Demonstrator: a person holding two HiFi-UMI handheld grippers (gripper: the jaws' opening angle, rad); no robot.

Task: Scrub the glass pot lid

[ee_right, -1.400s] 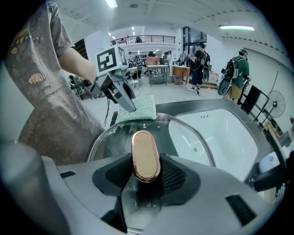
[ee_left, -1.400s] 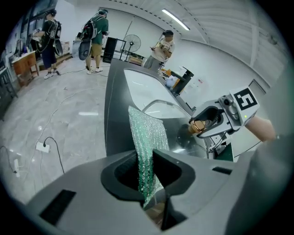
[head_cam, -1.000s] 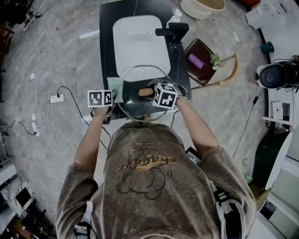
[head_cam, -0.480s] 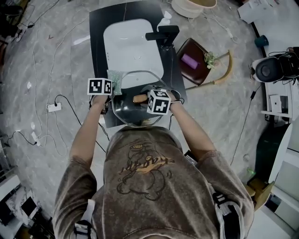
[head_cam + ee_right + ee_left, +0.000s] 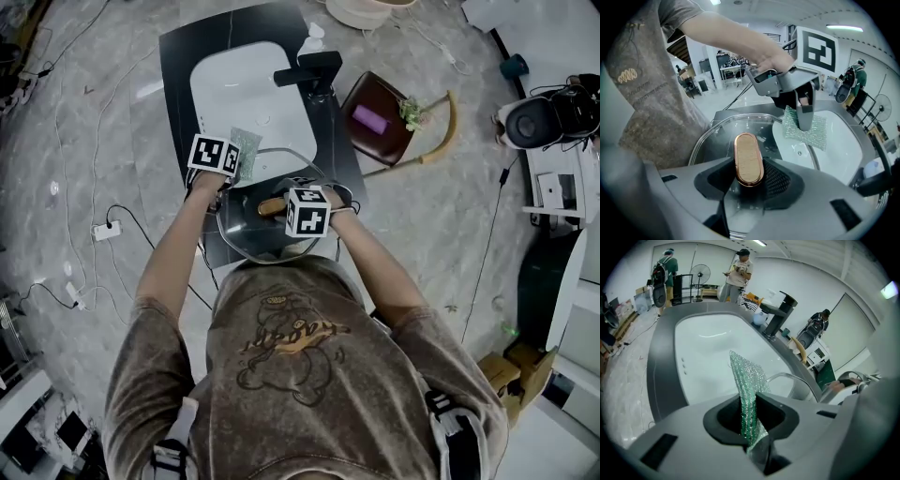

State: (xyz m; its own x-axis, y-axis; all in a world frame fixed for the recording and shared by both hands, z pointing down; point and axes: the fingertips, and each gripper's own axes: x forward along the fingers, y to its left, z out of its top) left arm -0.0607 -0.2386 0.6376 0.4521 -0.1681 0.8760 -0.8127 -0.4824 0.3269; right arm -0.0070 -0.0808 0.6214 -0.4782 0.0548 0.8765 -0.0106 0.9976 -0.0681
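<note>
Only the right gripper view shows the grasp on the lid. There the right gripper [image 5: 748, 185] is seen with its two dark jaws clamped on either side of the oval wooden handle with a copper-coloured rim [image 5: 749, 158]. This handle belongs to the round clear glass pot lid [image 5: 717, 136]. In the head view that grasp is hidden under the right gripper's [image 5: 289, 208] marker cube [image 5: 307, 211]. Only the lid [image 5: 246, 234] and one end of the handle [image 5: 271, 206] are visible there.

The left gripper view shows the left gripper [image 5: 752, 430] clenched on a thin green glittery mesh scouring pad [image 5: 747, 380], which stands up on edge between the jaws. A short arc of the lid's rim [image 5: 787, 377] is caught at the right.

From the right gripper view the pad [image 5: 806, 131] is seen hanging from the left gripper [image 5: 805, 119] just past the lid's far rim. Contact between them cannot be made out.

The lid is placed at the near edge of the dark grey counter [image 5: 183, 56], overlapping the near rim of the smooth white rectangular basin [image 5: 244, 84]. A black angular tap [image 5: 309, 67] stands at the basin's right side.

One lid, one pad, one basin, one tap and two grippers are counted. Three people [image 5: 740, 273] are seen standing in the background of the left gripper view.
</note>
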